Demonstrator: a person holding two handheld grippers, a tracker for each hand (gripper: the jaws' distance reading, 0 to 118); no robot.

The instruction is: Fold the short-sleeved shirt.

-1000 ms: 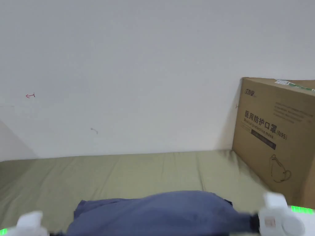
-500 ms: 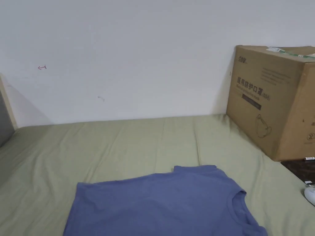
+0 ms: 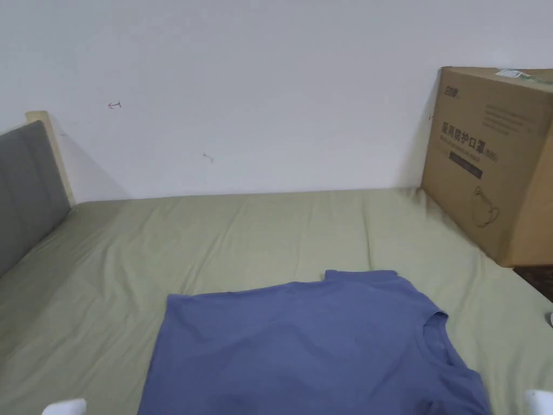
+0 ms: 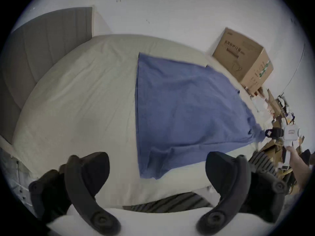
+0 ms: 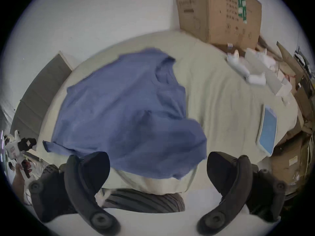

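1. bed (image 3: 259,232) with a pale green sheet runs from a grey headboard (image 3: 24,189) on the left to a cardboard box (image 3: 494,162) standing at the far right against the white wall.
2. blue shirt (image 3: 313,346) lies spread on the sheet near the front edge — collar toward the box side, hem toward the headboard, with one sleeve hanging a little over the bed's front edge in the right gripper view.
3. flat tablet-like thing with a blue face (image 5: 267,127) lies on the sheet well to the right of the shirt, with some white clutter beyond it near the box.
4. left gripper (image 4: 157,168) hovers off the front edge of the bed, jaws spread wide with nothing between them.
5. right gripper (image 5: 157,168) is held just in front of the hanging sleeve — jaws spread wide too, not gripping the cloth.
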